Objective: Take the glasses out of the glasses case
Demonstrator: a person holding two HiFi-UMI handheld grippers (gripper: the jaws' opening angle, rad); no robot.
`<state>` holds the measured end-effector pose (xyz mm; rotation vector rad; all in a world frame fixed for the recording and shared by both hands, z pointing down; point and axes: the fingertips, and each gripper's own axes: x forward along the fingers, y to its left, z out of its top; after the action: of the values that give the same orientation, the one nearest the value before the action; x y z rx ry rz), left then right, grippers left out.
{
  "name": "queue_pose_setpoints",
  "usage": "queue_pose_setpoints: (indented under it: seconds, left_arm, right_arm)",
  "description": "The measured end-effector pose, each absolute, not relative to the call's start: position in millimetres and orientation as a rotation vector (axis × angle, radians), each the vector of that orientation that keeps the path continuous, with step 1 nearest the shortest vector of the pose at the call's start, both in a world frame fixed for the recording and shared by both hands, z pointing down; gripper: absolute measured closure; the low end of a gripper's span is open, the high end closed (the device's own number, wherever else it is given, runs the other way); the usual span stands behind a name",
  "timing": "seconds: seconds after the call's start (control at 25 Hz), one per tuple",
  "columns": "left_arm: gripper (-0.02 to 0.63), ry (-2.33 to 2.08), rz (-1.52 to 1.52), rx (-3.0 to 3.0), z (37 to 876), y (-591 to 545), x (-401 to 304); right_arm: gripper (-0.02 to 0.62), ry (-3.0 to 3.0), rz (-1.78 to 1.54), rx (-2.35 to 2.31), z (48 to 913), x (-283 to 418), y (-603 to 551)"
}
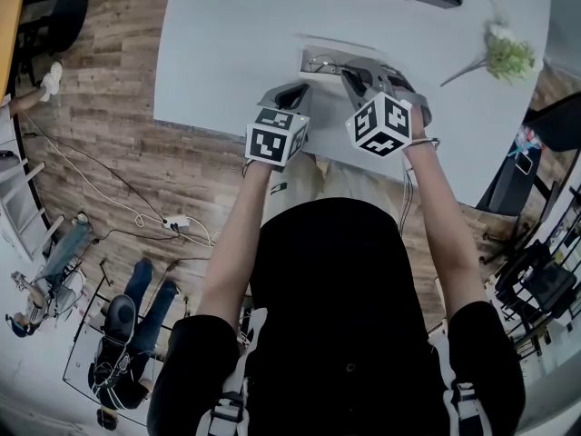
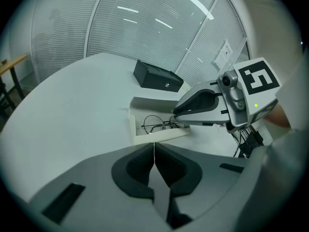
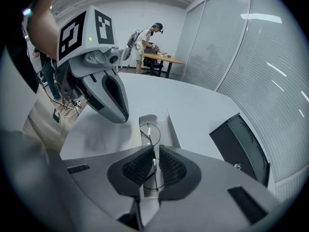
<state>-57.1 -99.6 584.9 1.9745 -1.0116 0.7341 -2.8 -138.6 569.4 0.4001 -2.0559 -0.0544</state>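
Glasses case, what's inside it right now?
Thin wire-framed glasses lie in the open white glasses case, with the right gripper closed on the frame. Part of the case's inside is hidden under that gripper.

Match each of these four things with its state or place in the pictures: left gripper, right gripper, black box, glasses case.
Column one:
1. left gripper
2. right gripper
3. black box
4. glasses case

Column two:
A. lying open
B. jaws together, nothing between them
C. closed on the glasses
D. standing beyond the case

Pairs: 1-B; 2-C; 3-D; 4-A
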Motion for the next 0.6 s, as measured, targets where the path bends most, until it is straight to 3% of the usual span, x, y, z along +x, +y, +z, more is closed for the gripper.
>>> queue_pose_setpoints:
  seconds: [0.6]
  left_arm:
    - [0.581,-1.003,0.727,1.97,586,-96,-73]
  right_arm:
    - [0.538,-1.974,-0.019,0.272,597,-11,-141]
